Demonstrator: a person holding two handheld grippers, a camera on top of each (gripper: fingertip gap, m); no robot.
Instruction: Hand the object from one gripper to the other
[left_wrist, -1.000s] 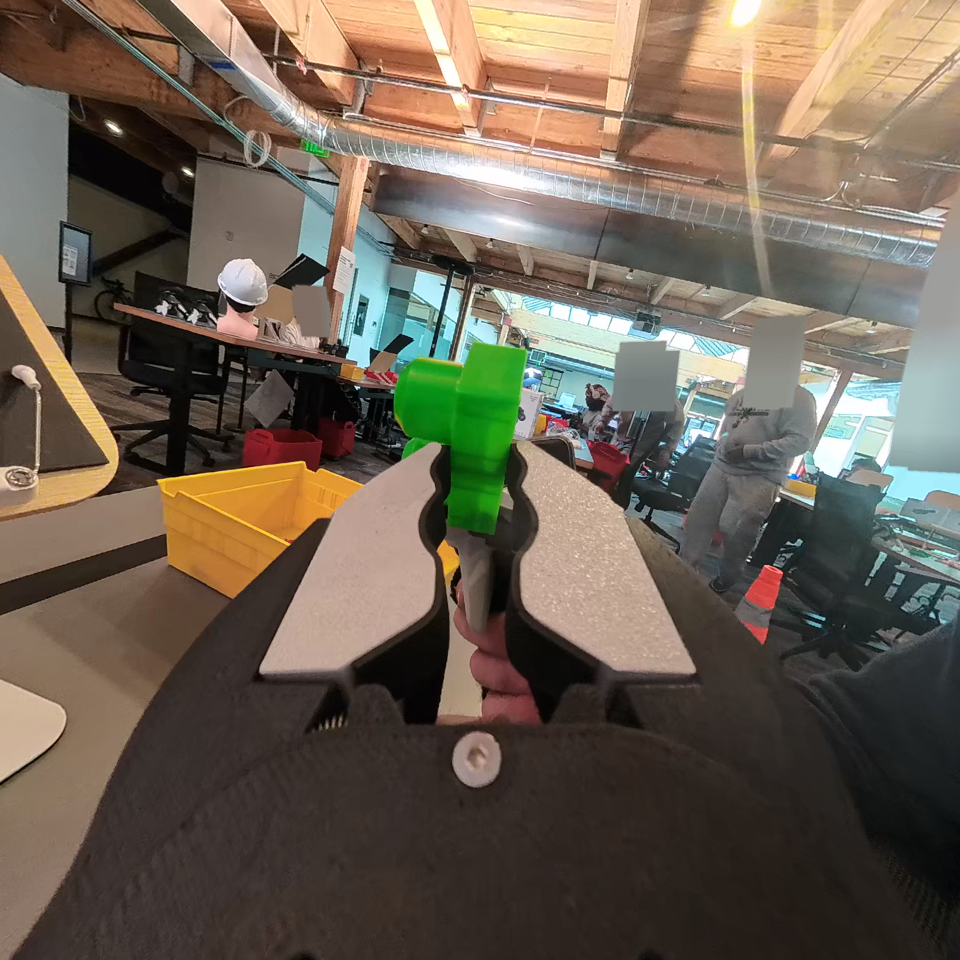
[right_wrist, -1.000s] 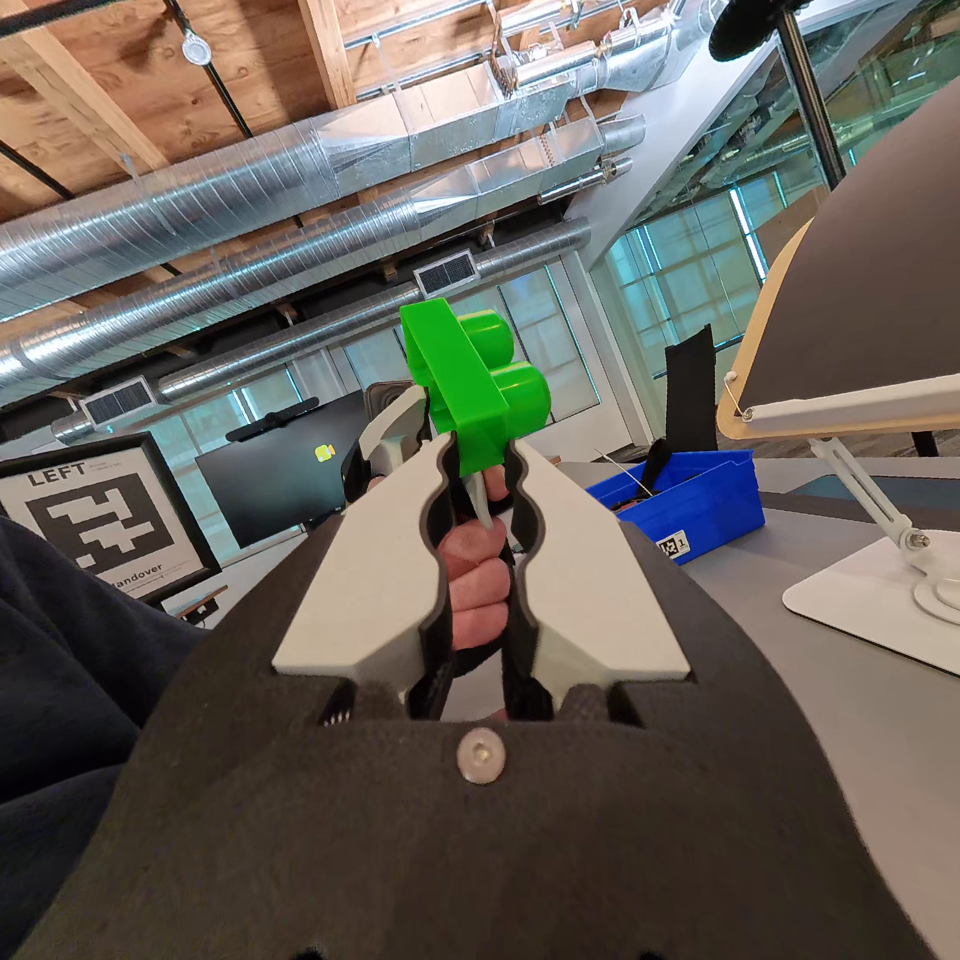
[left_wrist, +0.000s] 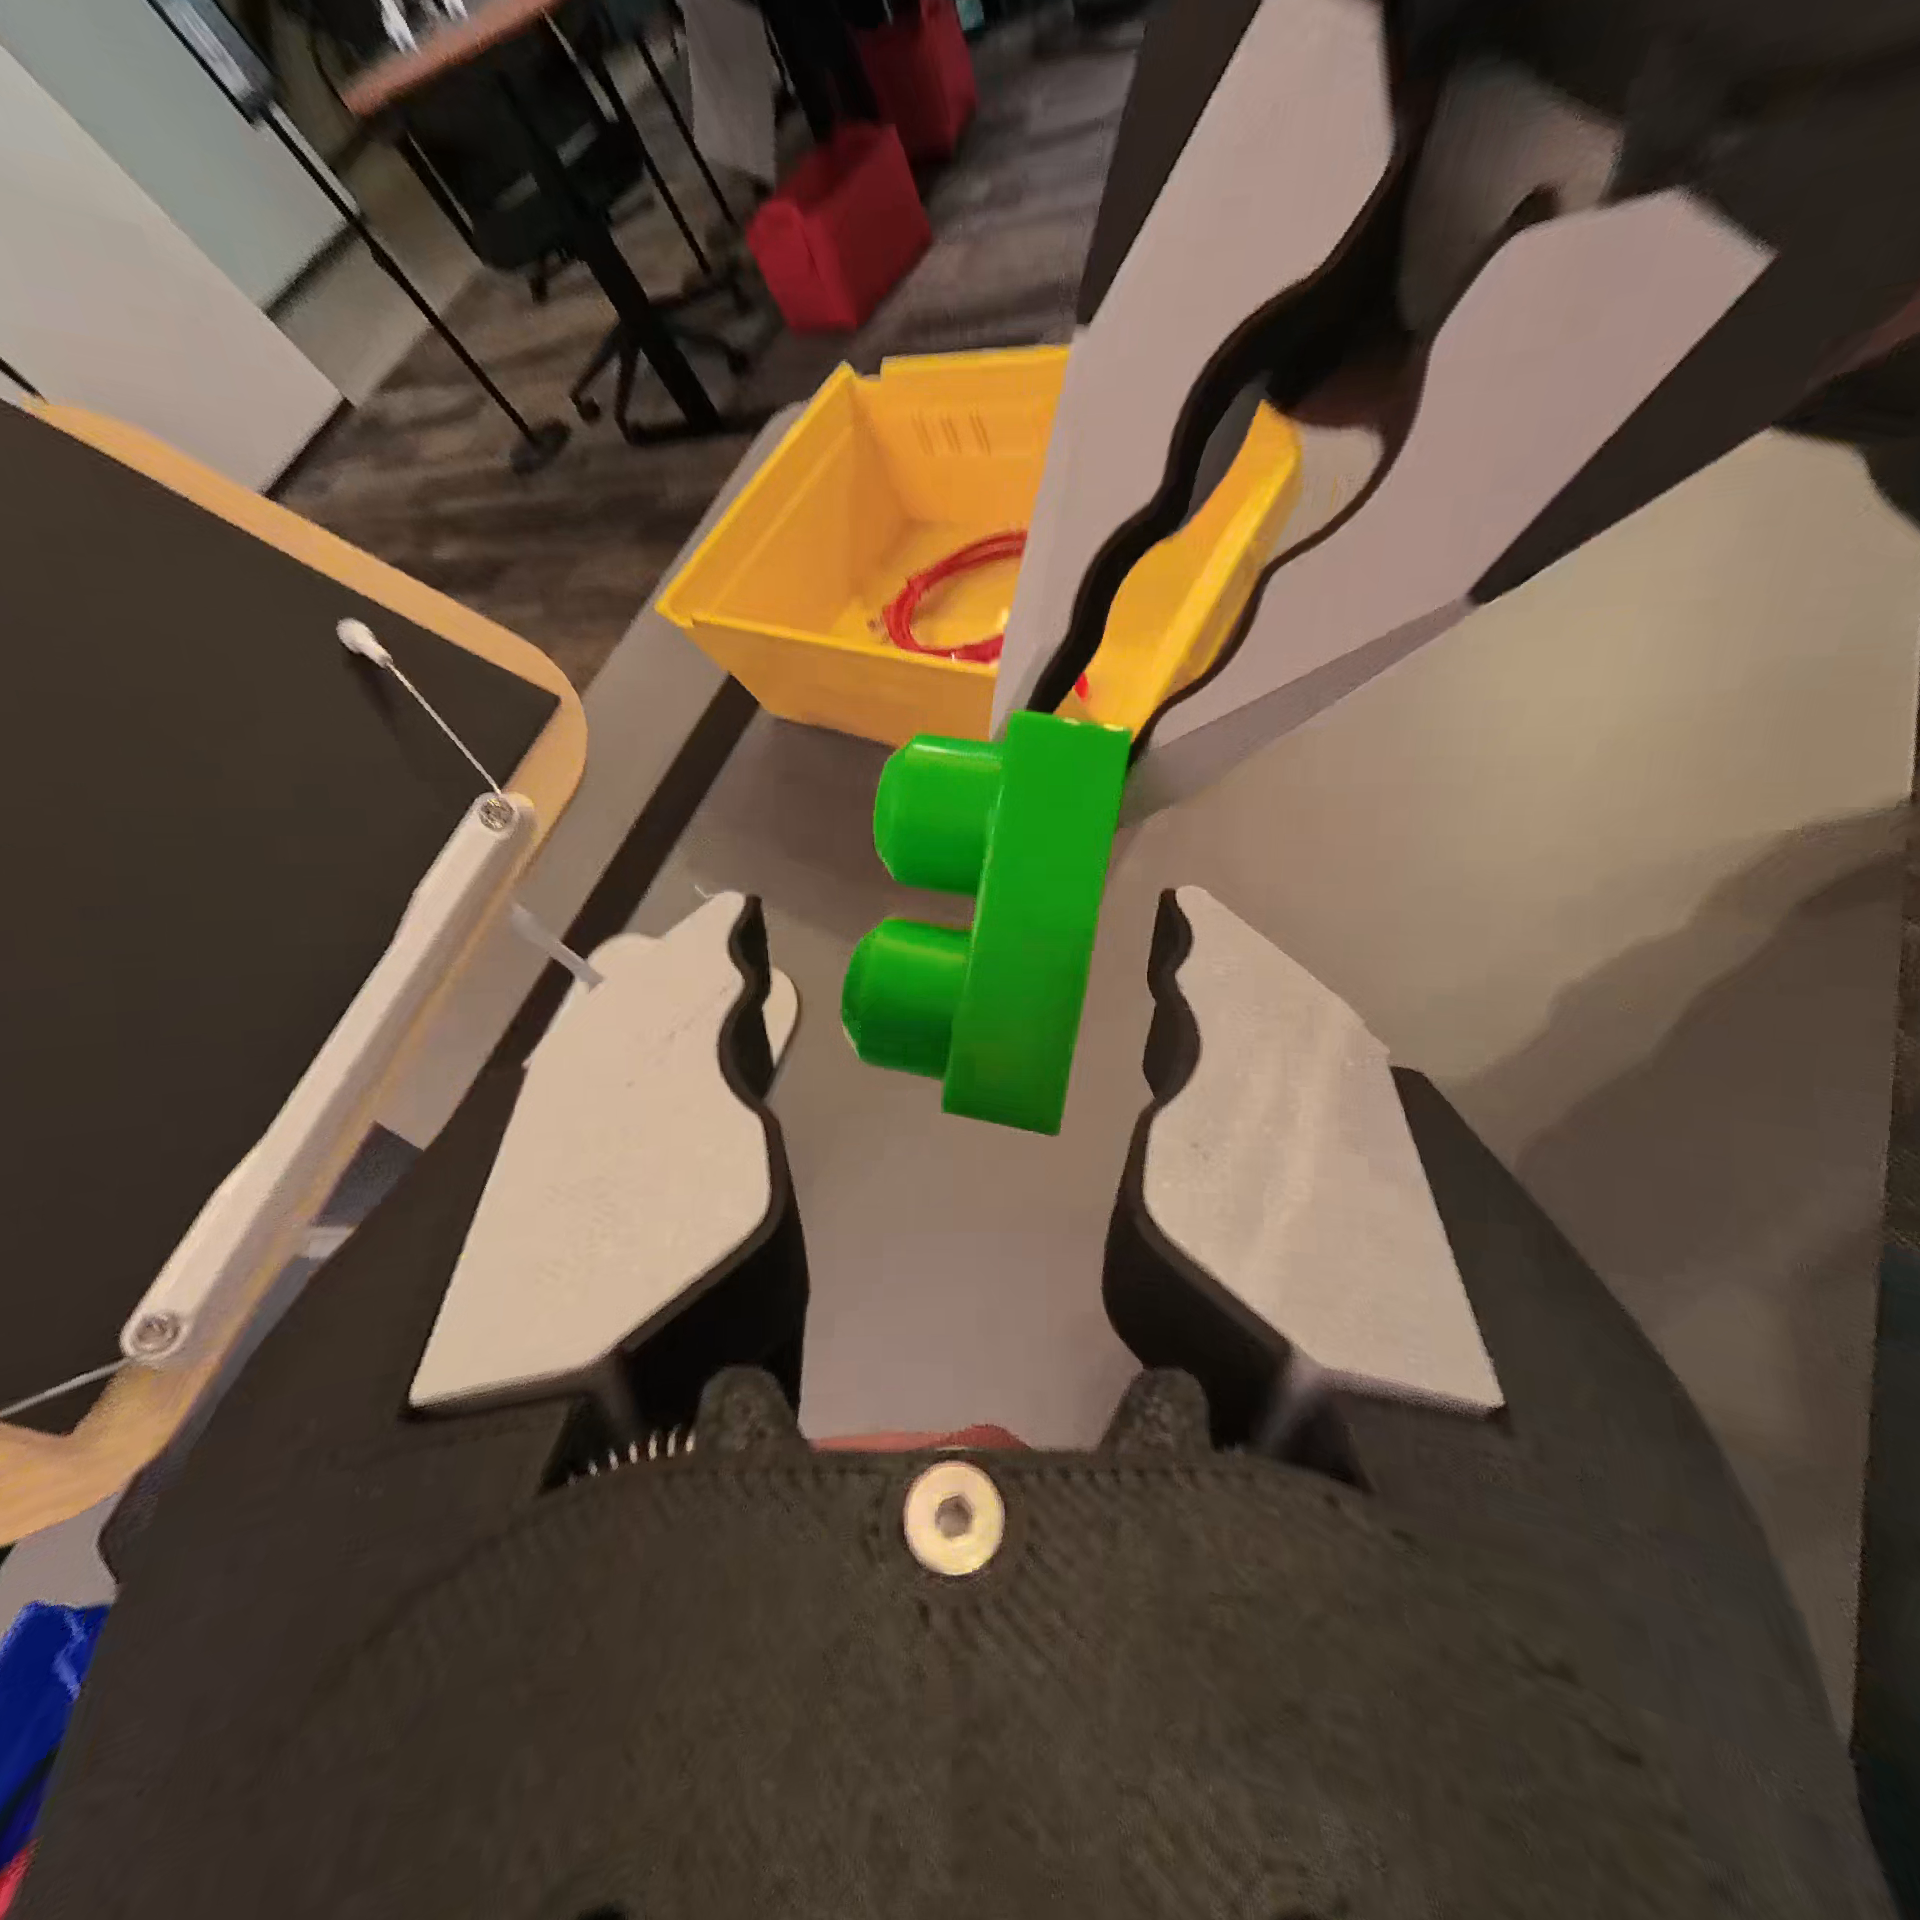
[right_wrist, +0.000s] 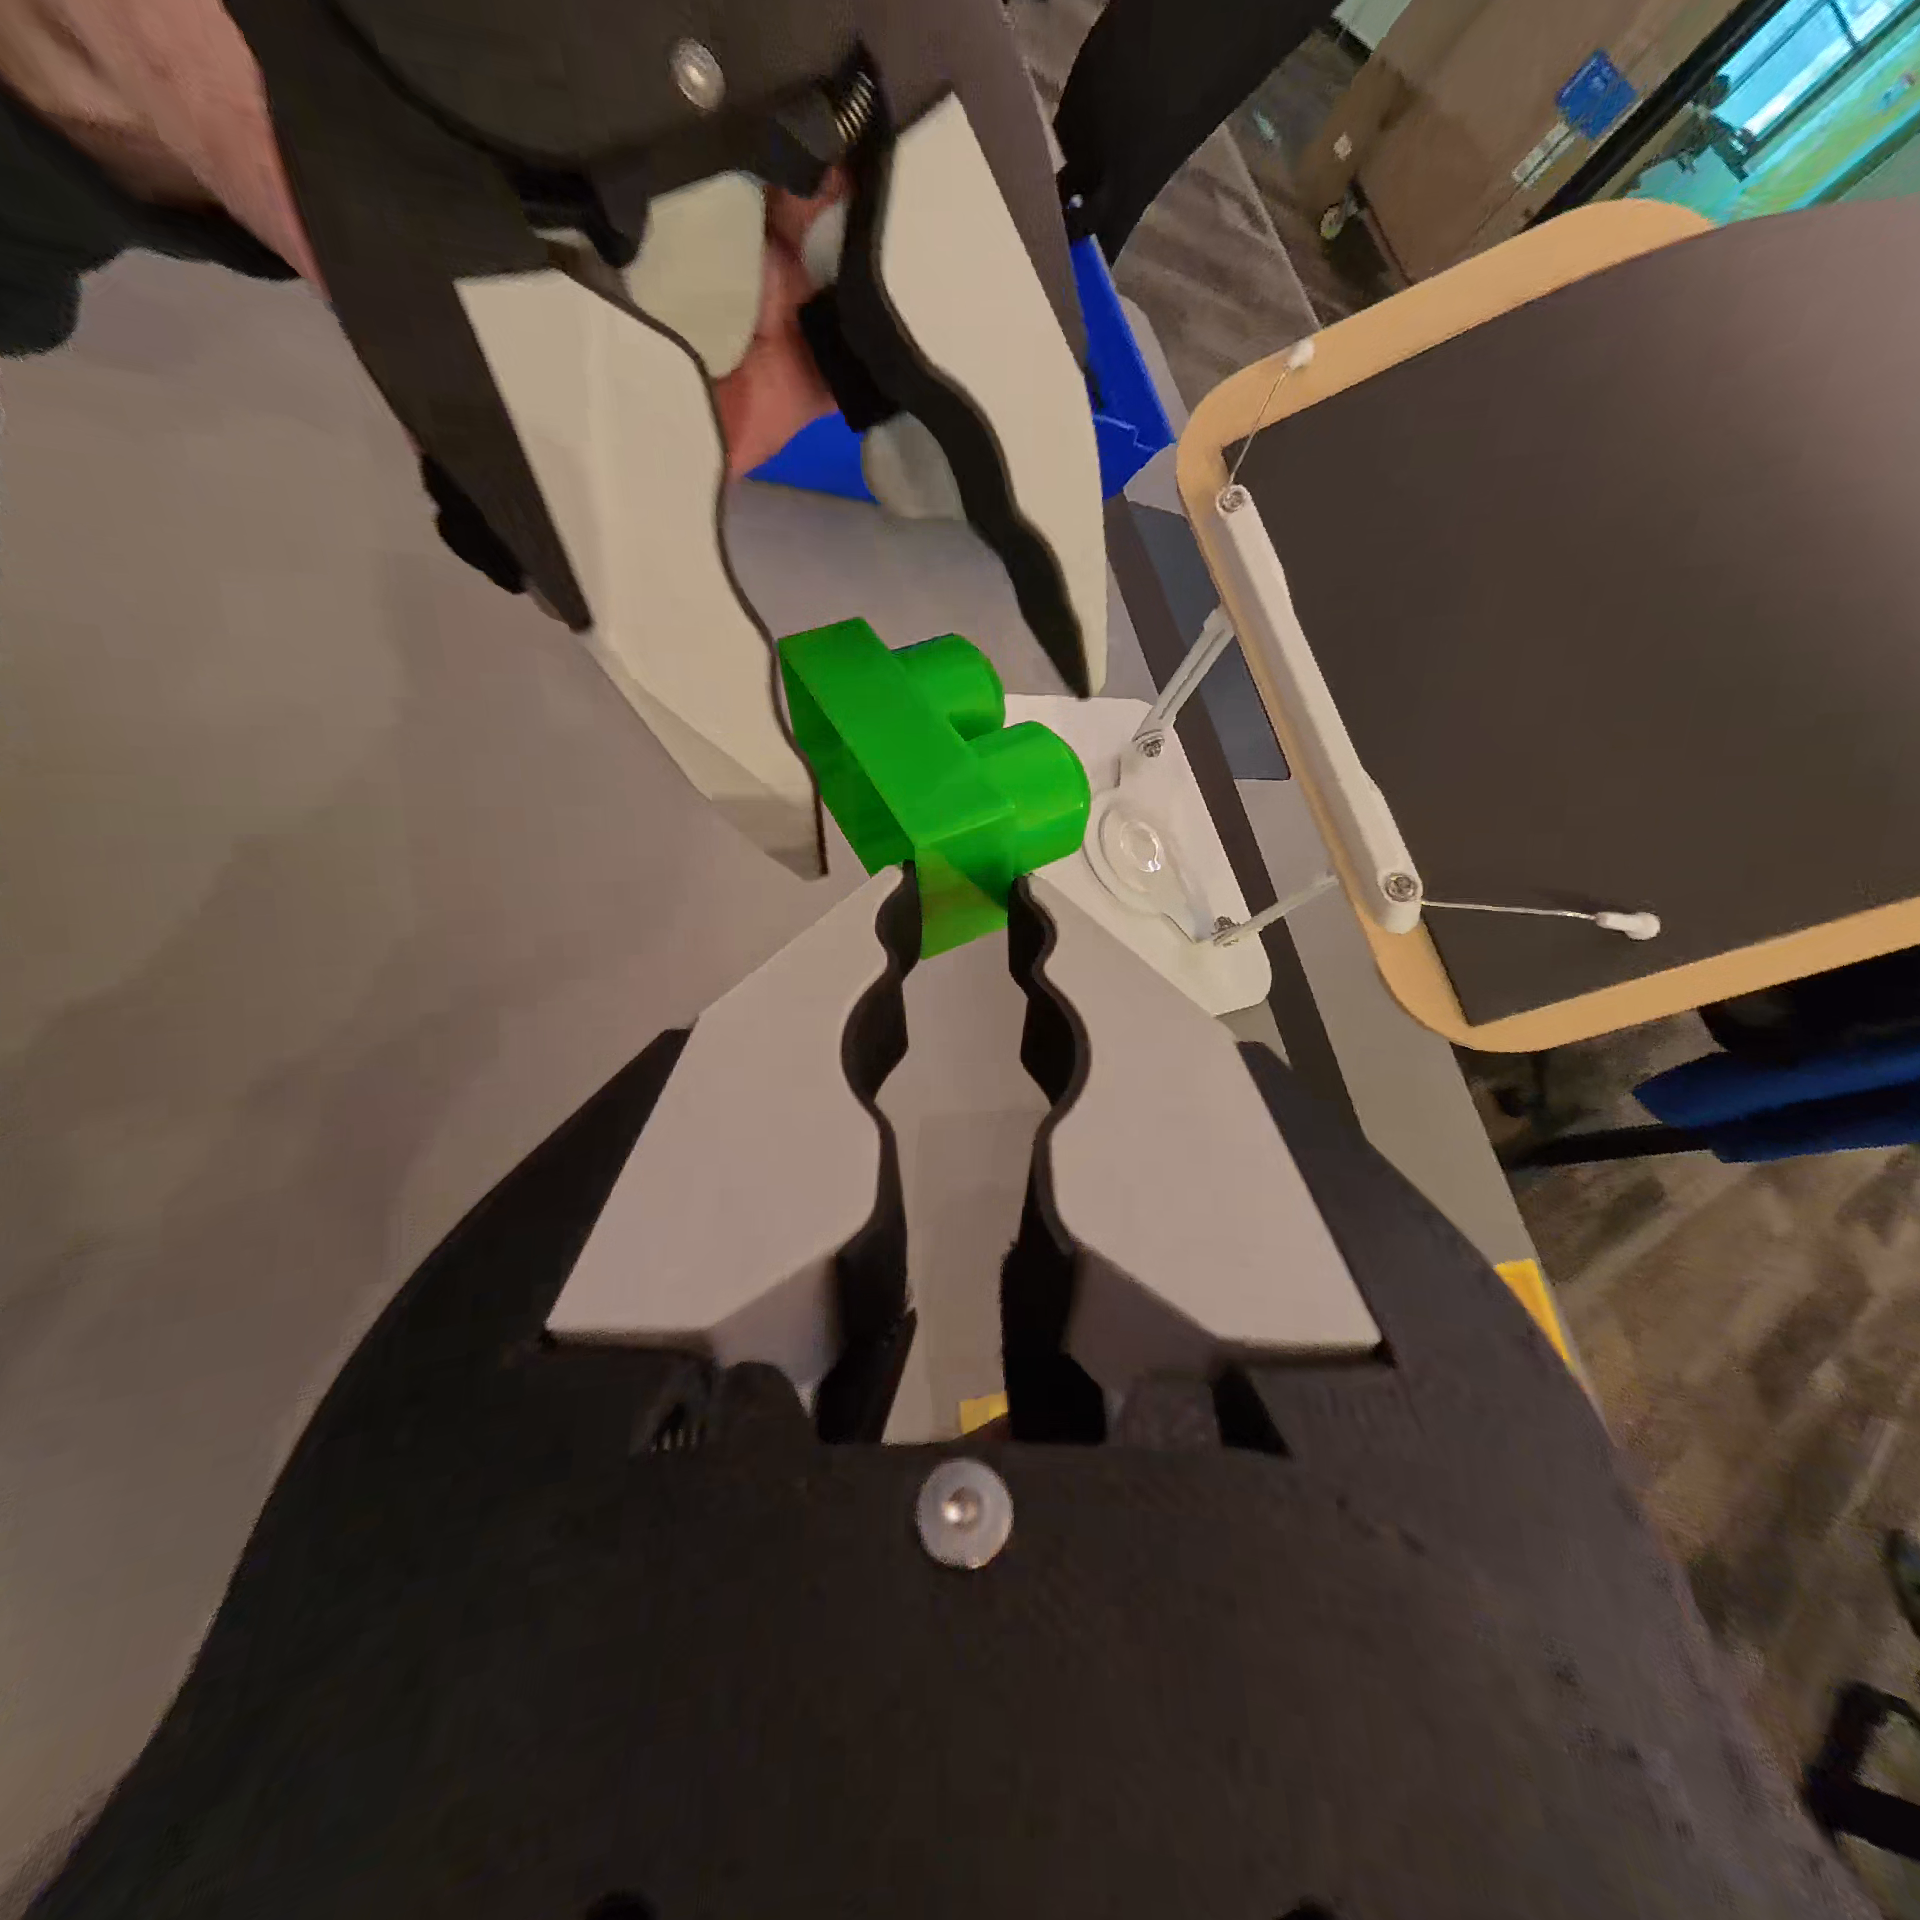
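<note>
DESK: What is being shown at the jaws?

FIELD: The right gripper (right_wrist: 961, 883) is being kept pinched on one narrow edge of the green block (right_wrist: 914, 769), with its wavy pads pressed on the plate from both sides. The left gripper (left_wrist: 958, 914) is being held spread wide. In the left wrist view the block is hanging between its fingers with clear gaps on either side

DESK: What is being reported as changed?

FIELD: A second ago the block was being clamped by both grippers at once and raised toward the ceiling beams. Now the left grip is being let go, and both tools are being tipped down over the grey table (left_wrist: 1455, 831). The block is being carried in the air by the right gripper alone, its two studs pointing sideways

DESK: What is that being taken to mean for the handover?

FIELD: The transfer is being judged all but done, since the weight is being borne by the receiving side. What is being left is for the open left gripper to be drawn back clear. Care is being called for there, because so little of the block is being pinched and a knock on the studs could twist it loose

DESK: And around them?

FIELD: A yellow bin (left_wrist: 831, 665) with a red coil (left_wrist: 935, 603) inside is being seen beyond the block, on the table. A dark board (left_wrist: 208, 831) with a pale wooden rim is being propped beside it on a white stand. In the right wrist view a blue bin (right_wrist: 1117, 395) is being partly hidden behind the left gripper
</note>
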